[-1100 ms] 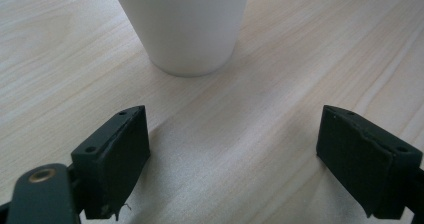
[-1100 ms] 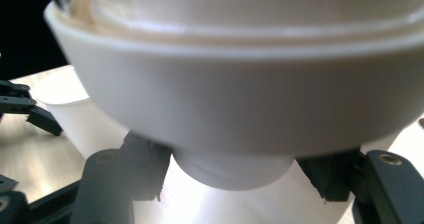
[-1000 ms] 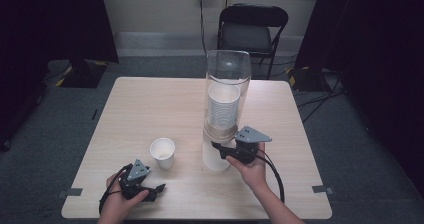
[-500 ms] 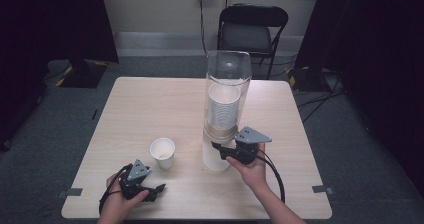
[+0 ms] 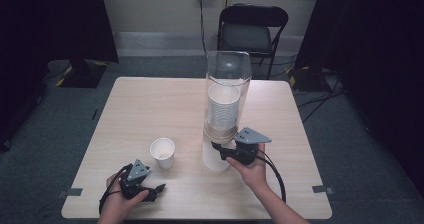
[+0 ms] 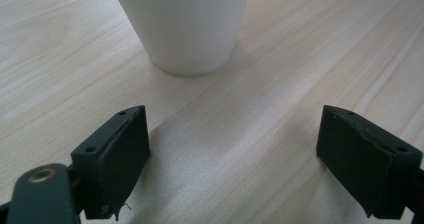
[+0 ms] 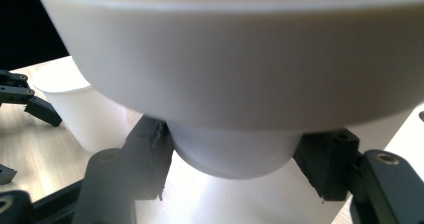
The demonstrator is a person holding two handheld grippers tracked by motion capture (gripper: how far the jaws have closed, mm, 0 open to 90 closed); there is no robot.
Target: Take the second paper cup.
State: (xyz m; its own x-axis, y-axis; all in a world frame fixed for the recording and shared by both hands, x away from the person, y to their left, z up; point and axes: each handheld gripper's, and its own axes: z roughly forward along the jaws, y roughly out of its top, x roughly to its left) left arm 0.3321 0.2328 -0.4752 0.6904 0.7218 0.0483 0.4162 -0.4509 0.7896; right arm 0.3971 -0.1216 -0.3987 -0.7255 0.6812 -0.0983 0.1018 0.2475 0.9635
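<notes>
A: Where is the cup dispenser (image 5: 227, 91), and how does it stand?

B: It stands upright near the middle of the table (image 5: 150, 101), a little toward the right. Its long axis is vertical. It is a clear tube on a white base, with a stack of white cups (image 5: 222, 111) inside, and the open mouths of the cups point up.

A: What does the right gripper (image 5: 220, 150) do there?

B: It is at the bottom of the dispenser, just under the tube. In the right gripper view the lowest cup (image 7: 232, 156) hangs down with its narrow bottom pointing to the table, and the two jaws sit on both sides of this bottom. The left jaw seems to touch the cup; the right jaw is very near, but whether it presses the cup cannot be told.

A: And the left gripper (image 5: 157, 189)?

B: It lies low at the near left edge of the table, in the person's left hand (image 5: 120, 204). Its fingers are spread wide and nothing is between them.

A: Is something in front of it?

B: Yes, a single paper cup (image 5: 163, 153) stands upright on the table, mouth up, apart from the jaws. The left gripper view shows its lower part (image 6: 182, 26) just ahead.
</notes>
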